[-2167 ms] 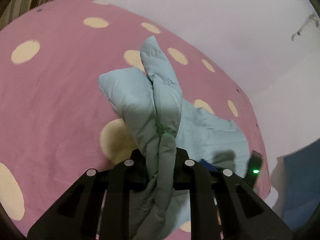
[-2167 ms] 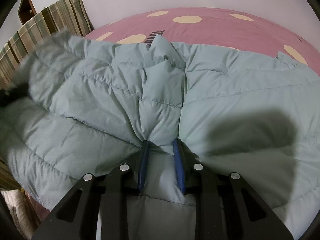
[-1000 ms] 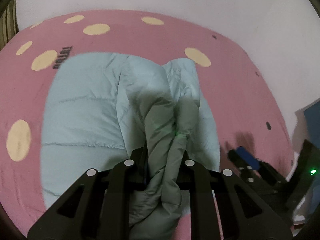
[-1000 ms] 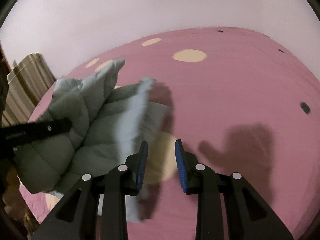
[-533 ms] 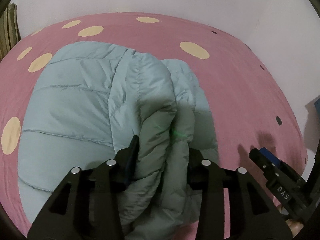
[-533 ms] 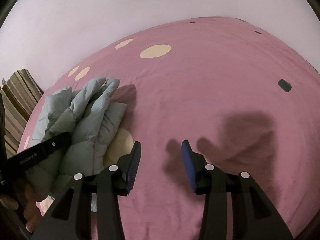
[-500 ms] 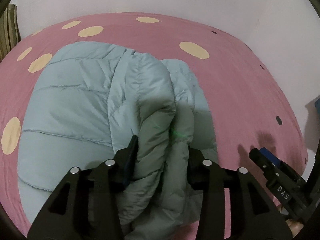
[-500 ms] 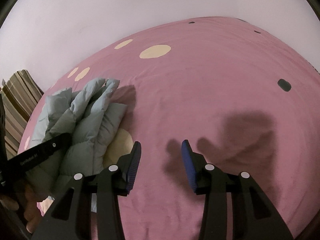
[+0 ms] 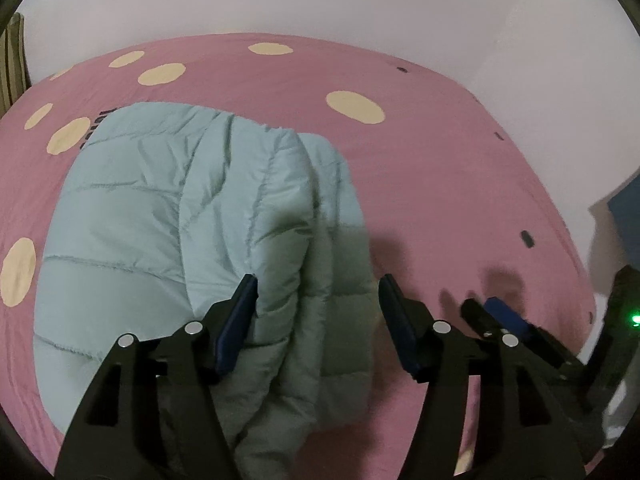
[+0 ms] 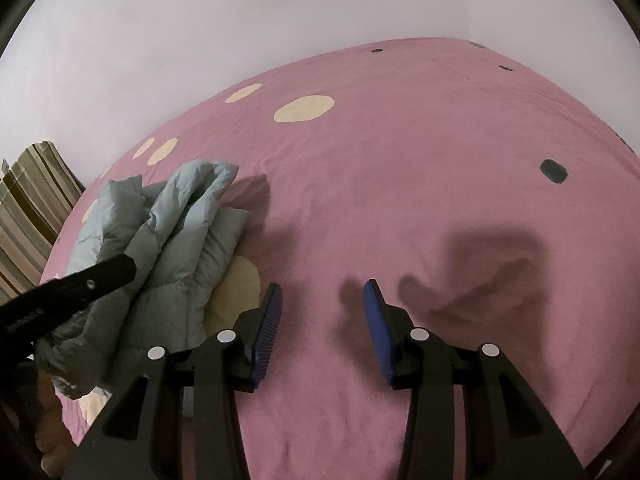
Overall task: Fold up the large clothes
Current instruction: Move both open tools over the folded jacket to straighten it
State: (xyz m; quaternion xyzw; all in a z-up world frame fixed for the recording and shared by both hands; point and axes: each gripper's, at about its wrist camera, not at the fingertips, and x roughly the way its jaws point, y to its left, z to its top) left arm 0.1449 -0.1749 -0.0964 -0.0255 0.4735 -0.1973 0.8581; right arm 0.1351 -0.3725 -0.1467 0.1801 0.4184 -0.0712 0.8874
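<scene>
A pale blue-green quilted puffer jacket (image 9: 168, 216) lies folded over on the pink bed (image 9: 460, 168) with cream dots. My left gripper (image 9: 316, 308) is open, its jaws spread wide on either side of the jacket's near folded edge, and the fabric rests between them unpinched. In the right wrist view the jacket (image 10: 180, 232) is a bunched stack at the left, with the left gripper's black finger across it. My right gripper (image 10: 322, 312) is open and empty above bare sheet, to the right of the jacket. It also shows in the left wrist view (image 9: 504, 320) at the right.
A striped cushion or blanket (image 10: 28, 208) lies at the bed's left side. White walls (image 10: 280, 20) stand behind the bed. A dark blue object (image 9: 628, 216) stands off the bed's right edge.
My left gripper has opened wide and let go of the jacket fold, which now rests on the bed. My right gripper has opened slightly wider and stays clear of the jacket.
</scene>
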